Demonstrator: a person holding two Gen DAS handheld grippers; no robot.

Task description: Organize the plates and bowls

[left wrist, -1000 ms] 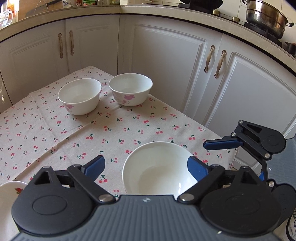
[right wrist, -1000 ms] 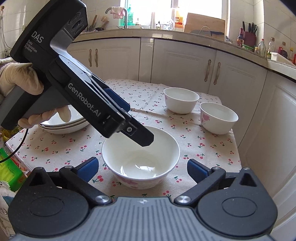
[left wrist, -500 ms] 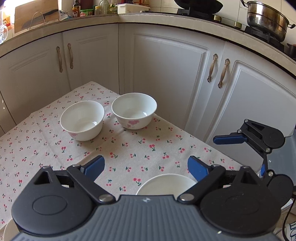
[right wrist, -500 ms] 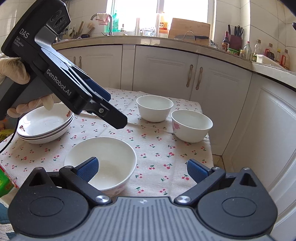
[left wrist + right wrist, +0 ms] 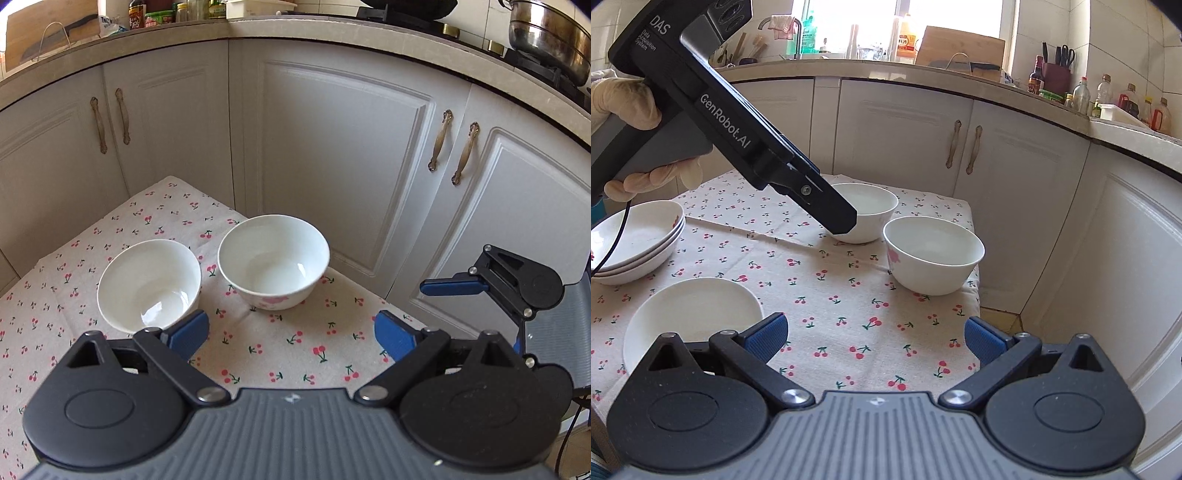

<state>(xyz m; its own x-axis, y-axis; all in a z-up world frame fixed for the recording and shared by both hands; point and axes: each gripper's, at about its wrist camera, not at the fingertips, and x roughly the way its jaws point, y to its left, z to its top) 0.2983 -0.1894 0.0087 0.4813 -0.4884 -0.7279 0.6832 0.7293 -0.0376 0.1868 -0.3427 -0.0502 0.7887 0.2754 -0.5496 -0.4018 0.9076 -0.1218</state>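
The left gripper had its jaws wide apart, and nothing was between its blue pads; only the cherry-printed tablecloth showed under the gap. It pointed down toward two white bowls near the far corner of the table. The bowl on the left stood just beside the bowl on the right, which carried a pink flower on its outer side. It was not clear whether their rims touched. Both bowls stood upright, with nothing in them.

The right gripper was also opened wide and held nothing. In its view the left gripper reached in from the upper left, held by a gloved hand, and its tip hung in front of the farther bowl. Whether the tip touched that bowl could not be told. The nearer bowl with the flower stood close to the right edge of the table.

A third white bowl stood alone at the near left, partly hidden behind the left finger of the right gripper. A stack of shallow plates lay at the left edge of the table, well apart from the two bowls. White cabinet doors stood behind the table.
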